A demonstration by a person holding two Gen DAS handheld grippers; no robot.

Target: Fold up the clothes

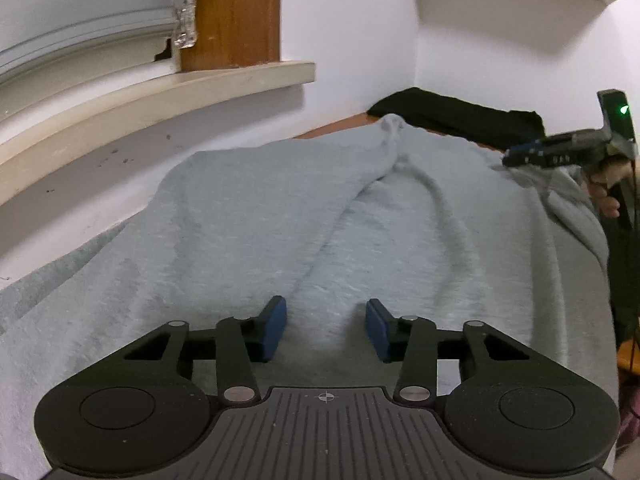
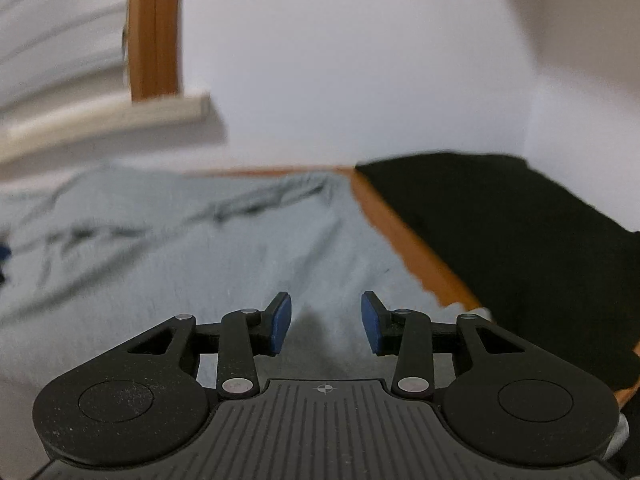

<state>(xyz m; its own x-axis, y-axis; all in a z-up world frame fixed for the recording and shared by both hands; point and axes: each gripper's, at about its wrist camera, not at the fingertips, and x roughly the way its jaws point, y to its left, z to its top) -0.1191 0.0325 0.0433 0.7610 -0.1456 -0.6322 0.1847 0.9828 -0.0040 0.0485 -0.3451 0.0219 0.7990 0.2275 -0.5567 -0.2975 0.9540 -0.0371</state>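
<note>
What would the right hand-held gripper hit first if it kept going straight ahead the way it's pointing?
Most likely the light grey garment, which lies directly beyond the open right hand-held gripper. The black garment sits off to its right, out of that line. Depth is hard to judge in this blurred view.

Matte black left claw (image 1: 326,330): two round hubs, ribbed centre plate with a small crosshair mark, silver rivets at the linkage pivots, blue pads (image 1: 276,328) on the fingers. Right claw (image 2: 326,324) of identical build; seen from the left wrist, black with a green light.
</note>
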